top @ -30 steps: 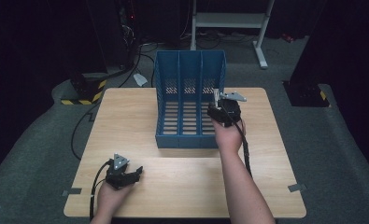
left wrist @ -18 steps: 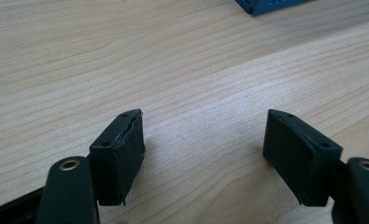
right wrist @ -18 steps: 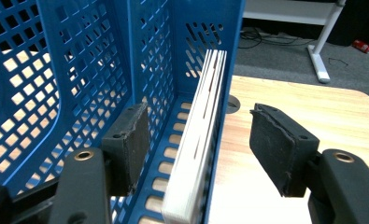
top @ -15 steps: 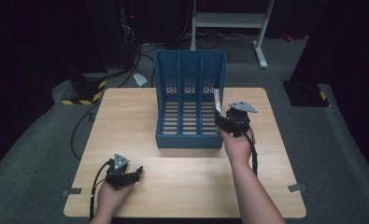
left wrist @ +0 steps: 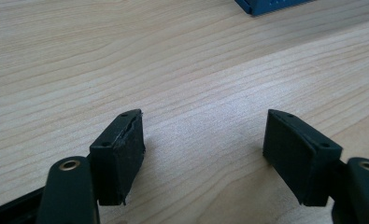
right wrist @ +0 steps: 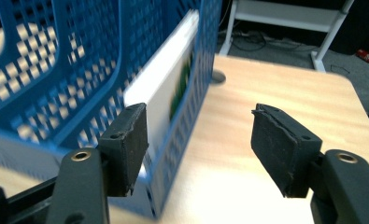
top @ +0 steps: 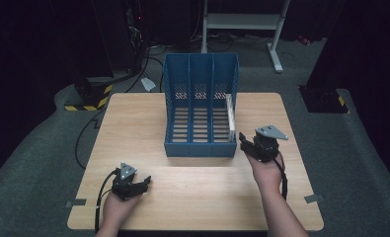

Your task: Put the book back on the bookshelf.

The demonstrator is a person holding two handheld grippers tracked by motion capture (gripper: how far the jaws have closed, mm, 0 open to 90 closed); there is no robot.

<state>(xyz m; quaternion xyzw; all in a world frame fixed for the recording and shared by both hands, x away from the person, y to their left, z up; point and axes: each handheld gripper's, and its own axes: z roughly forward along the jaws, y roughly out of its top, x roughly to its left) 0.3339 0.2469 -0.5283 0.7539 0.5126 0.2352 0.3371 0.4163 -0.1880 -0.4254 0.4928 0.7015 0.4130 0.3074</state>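
Resting low at about seven o'clock on the wooden table (top: 148, 197), the left gripper (top: 142, 183) sits in the person's left hand (top: 114, 206), its jaws spread wide with nothing but bare wood grain between them, as the left gripper view (left wrist: 203, 140) shows; a corner of blue plastic peeks in at one o'clock of that view. Toward the table's middle and twelve o'clock stands the blue file rack (top: 200, 111), three slotted compartments side by side, open toward the person. A white booklet (top: 230, 116) stands on edge in the rightmost compartment, against the rack's right wall. At about four o'clock of the rack, just beside its front right corner, the right gripper (top: 242, 139) is held in the right hand (top: 264, 170), its jaws wide apart and holding nothing. In the right gripper view (right wrist: 198, 140) the booklet (right wrist: 166, 88) shows behind the rack's perforated wall (right wrist: 198, 70), beyond the left jaw.
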